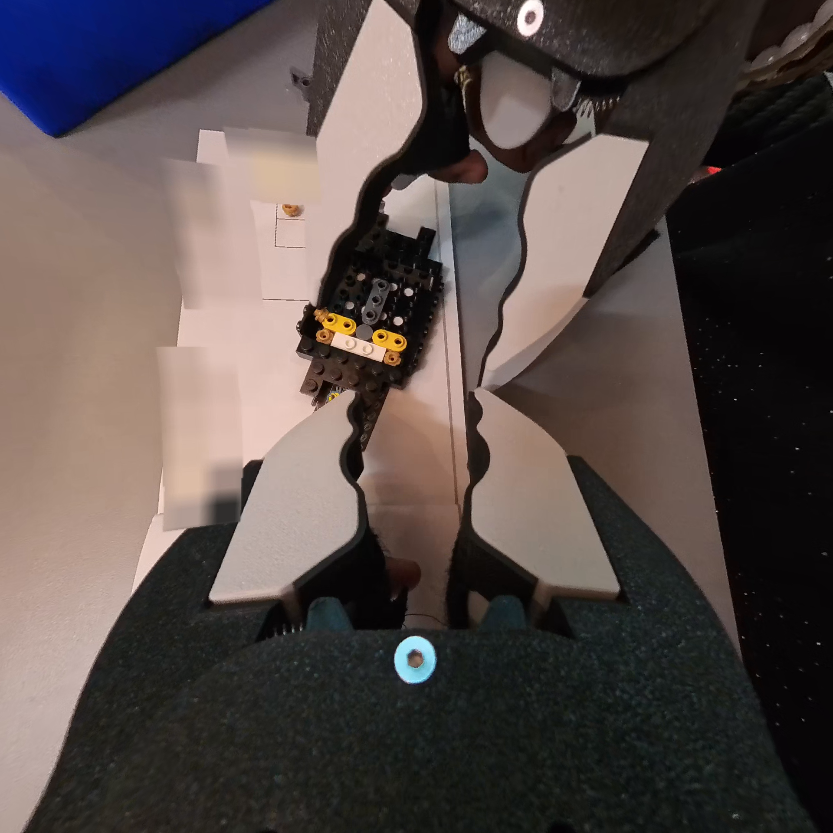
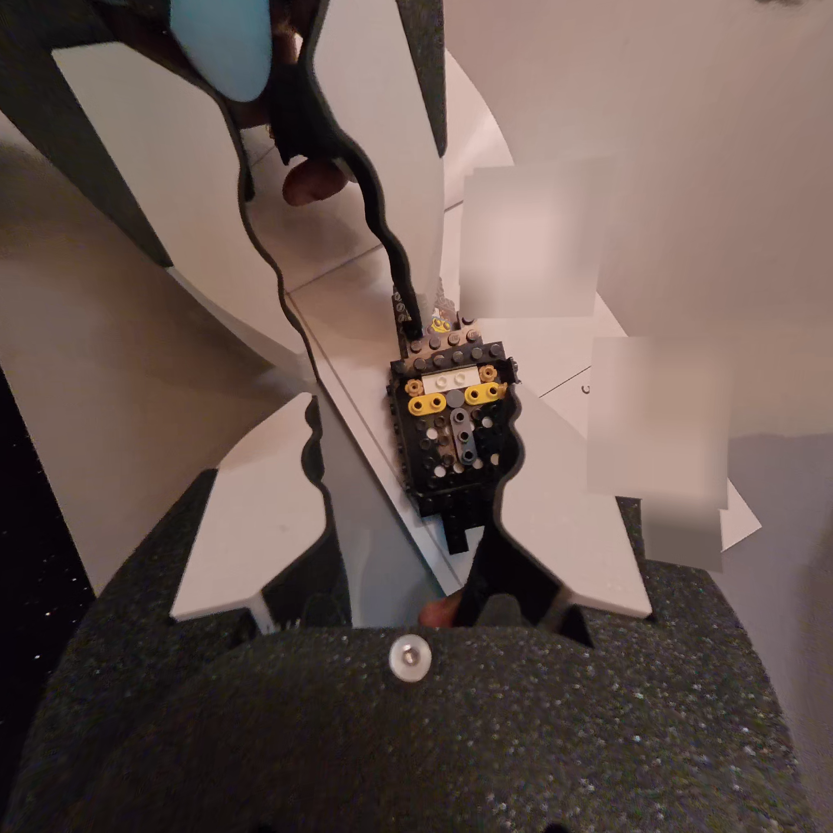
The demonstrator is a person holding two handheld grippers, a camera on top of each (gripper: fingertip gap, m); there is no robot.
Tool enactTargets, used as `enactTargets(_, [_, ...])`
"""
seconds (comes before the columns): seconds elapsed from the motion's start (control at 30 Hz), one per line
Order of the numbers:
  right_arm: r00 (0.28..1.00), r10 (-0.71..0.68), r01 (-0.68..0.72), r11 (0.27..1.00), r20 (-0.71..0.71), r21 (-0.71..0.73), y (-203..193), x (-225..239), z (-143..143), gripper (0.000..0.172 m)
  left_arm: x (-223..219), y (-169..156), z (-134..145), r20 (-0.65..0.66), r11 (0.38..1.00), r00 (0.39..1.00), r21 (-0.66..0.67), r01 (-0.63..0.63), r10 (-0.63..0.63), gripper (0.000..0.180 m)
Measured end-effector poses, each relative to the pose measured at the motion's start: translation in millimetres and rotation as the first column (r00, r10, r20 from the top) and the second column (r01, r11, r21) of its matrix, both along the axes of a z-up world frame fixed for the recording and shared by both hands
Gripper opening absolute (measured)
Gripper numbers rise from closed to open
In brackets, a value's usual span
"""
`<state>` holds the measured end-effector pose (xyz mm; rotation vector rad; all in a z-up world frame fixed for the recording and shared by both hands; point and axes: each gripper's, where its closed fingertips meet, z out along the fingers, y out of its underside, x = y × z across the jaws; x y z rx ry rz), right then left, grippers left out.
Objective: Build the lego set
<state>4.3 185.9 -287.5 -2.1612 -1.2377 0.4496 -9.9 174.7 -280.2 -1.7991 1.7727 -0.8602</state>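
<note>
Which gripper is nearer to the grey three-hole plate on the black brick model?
Right. The right gripper has one finger lying just beside the grey three-hole plate. The left gripper is at the black brick model's opposite end, past the white plate.

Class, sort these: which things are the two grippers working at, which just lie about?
At the grippers: black toy-brick model with yellow, white and gold pieces; open left gripper; open right gripper.
Lying about: small gold round piece; white paper sheet; blue block; black speckled surface.
</note>
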Motion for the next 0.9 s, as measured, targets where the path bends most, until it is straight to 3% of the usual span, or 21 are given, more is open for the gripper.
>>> enactTargets(0.03, [1.0,0.001,-0.001,1.0,0.001,0.005,0.3,0.0,-0.2,0.076,0.2,-0.2,0.0,0.001,1.0,1.0,-0.001,0.001,-0.001,0.043])
enactTargets(0.4, [1.0,0.029,-0.03,0.999,0.01,0.02,-2.9,-2.1,-1.3,0.066,0.7,-0.5,-0.2,0.002,1.0,1.0,-0.003,0.0,0.0,0.043])
enactTargets(0.9, [0.997,0.033,-0.039,0.994,0.072,0.097,0.6,-0.6,-5.0,0.082,2.2,-1.3,0.2,0.006,1.0,1.0,-0.007,0.002,-0.002,0.042])
